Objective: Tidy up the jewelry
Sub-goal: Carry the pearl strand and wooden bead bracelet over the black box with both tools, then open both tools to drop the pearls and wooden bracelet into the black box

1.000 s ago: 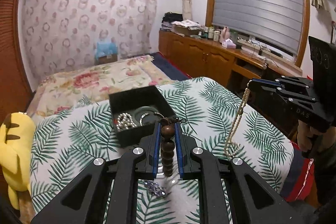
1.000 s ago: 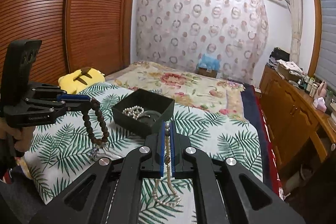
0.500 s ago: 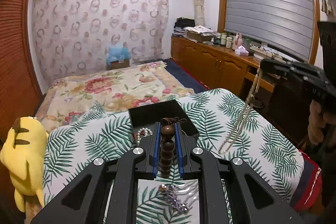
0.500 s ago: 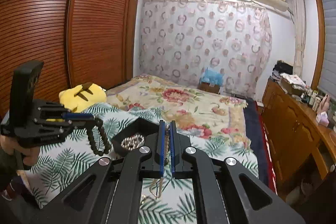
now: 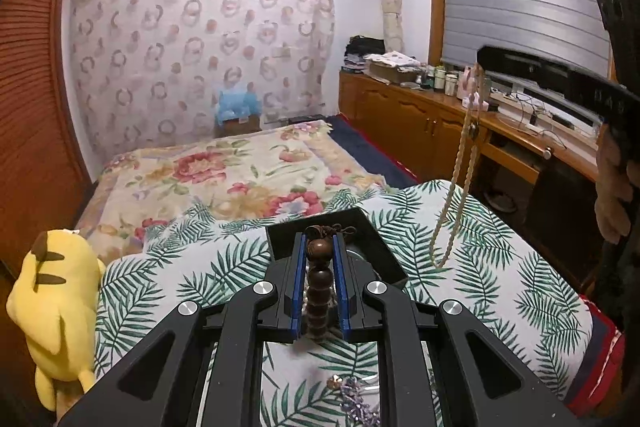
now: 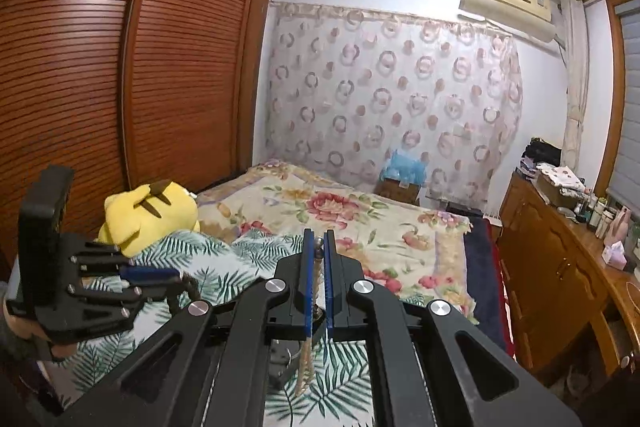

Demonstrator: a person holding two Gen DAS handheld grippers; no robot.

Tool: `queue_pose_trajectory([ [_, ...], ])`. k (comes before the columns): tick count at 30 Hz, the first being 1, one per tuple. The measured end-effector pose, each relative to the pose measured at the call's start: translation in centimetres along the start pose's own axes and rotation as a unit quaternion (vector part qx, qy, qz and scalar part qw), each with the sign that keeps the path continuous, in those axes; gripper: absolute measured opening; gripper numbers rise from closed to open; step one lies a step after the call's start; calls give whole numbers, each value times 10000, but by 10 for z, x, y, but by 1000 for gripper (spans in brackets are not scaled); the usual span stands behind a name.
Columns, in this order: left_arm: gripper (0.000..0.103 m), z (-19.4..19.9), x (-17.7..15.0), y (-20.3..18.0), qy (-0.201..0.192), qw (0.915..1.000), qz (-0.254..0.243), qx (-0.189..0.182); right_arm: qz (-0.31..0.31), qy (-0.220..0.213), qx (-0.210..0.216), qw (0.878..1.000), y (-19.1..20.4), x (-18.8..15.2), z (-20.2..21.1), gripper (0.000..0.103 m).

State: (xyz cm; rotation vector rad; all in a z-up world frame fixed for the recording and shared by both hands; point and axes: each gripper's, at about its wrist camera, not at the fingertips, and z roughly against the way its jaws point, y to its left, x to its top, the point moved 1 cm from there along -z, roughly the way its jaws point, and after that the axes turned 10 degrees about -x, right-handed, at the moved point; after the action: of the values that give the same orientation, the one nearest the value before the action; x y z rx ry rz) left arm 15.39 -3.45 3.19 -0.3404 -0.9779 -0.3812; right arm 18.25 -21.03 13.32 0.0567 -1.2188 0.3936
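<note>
My left gripper is shut on a brown wooden bead bracelet, held above the near edge of the black jewelry box on the palm-leaf cloth. My right gripper is shut on a cream pearl necklace, which hangs down below it. In the left wrist view the necklace dangles in a long loop from the right gripper, to the right of the box and above the cloth. In the right wrist view the left gripper is at the lower left, holding the bracelet.
A small purple and silver trinket lies on the leaf-print cloth below the left gripper. A yellow plush toy sits at the left edge. A flowered bed lies behind, and a wooden cabinet along the right wall.
Both grippers have risen and tilted upward with their jewelry. The box has slid lower in both views and is now mostly hidden behind the left gripper. The necklace hangs clear of the cloth.
</note>
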Motion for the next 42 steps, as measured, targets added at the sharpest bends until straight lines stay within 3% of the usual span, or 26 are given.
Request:
queue_pose_trajectory([
  [8,12,-7,7,3,2,10000,2,83,-127,31,138,9998,3,13,-20,5],
  [27,12,-34,12,9,182,9997,45,139,-136,1147,484,9921,37,-69,-95,5],
  [35,12,-54,13,11,321,9993,49,159,-82,1259,625,9900,46,-83,-97,6],
  [38,12,-61,14,12,366,9992,60,149,-112,1274,624,9898,43,-85,-96,13],
  [42,12,-67,13,11,413,9990,48,136,-147,1285,583,9899,37,-92,-91,13],
])
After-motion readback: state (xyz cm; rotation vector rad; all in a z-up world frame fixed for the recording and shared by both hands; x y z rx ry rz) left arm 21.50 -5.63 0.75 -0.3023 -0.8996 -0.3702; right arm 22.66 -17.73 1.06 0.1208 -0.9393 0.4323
